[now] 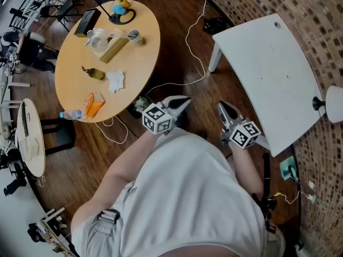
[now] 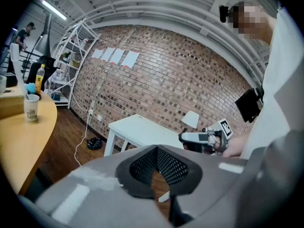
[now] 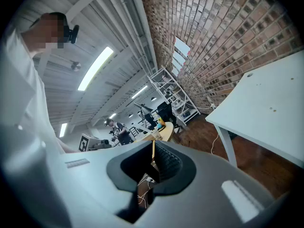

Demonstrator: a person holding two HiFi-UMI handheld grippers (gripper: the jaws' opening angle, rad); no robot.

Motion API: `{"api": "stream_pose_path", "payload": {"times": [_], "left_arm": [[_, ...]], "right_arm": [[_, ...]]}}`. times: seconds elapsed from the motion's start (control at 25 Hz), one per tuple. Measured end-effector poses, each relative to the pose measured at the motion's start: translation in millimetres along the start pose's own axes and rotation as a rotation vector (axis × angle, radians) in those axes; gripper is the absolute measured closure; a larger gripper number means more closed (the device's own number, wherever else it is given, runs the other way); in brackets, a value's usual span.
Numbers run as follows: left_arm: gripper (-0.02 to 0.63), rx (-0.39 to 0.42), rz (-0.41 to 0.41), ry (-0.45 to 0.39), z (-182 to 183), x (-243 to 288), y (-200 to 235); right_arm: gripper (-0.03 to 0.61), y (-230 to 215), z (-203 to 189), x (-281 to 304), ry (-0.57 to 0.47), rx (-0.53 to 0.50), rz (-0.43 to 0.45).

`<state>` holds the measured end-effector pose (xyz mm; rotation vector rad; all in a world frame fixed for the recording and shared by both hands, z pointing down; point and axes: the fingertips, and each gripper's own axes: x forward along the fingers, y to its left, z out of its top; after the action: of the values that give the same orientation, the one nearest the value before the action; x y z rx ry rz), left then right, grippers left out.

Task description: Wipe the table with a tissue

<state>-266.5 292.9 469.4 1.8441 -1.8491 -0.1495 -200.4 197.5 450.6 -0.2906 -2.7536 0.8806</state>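
Note:
A crumpled white tissue (image 1: 115,80) lies on the round wooden table (image 1: 144,58) at the upper left of the head view. Both grippers hang in front of the person's body, over the wooden floor and away from either table. My left gripper (image 1: 180,103) is shut with nothing in it; its meshed pads meet (image 2: 156,149). My right gripper (image 1: 222,107) also looks shut and empty, with only a thin slit between its pads (image 3: 153,145). The left gripper view shows the right gripper (image 2: 202,137) against the brick wall.
The round table also carries a paper cup (image 1: 134,35), a glass jar (image 1: 97,40), a wooden box (image 1: 113,49), an orange packet (image 1: 94,105) and a water bottle (image 1: 72,114). A white table (image 1: 268,74) stands right, by the brick wall. Cables (image 1: 187,63) trail over the floor.

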Motion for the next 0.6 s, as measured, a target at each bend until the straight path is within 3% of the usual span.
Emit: {"api": "stream_pose_path", "payload": {"times": [0.2, 0.6], "left_arm": [[0.609, -0.036, -0.014, 0.02, 14.2, 13.8, 48.3], [0.607, -0.056, 0.048, -0.092, 80.7, -1.3, 167.5]], "right_arm": [[0.571, 3.5, -7.3, 34.8, 0.101, -0.095, -0.069], [0.571, -9.9, 46.2, 159.2, 0.157, -0.19, -0.036]]}}
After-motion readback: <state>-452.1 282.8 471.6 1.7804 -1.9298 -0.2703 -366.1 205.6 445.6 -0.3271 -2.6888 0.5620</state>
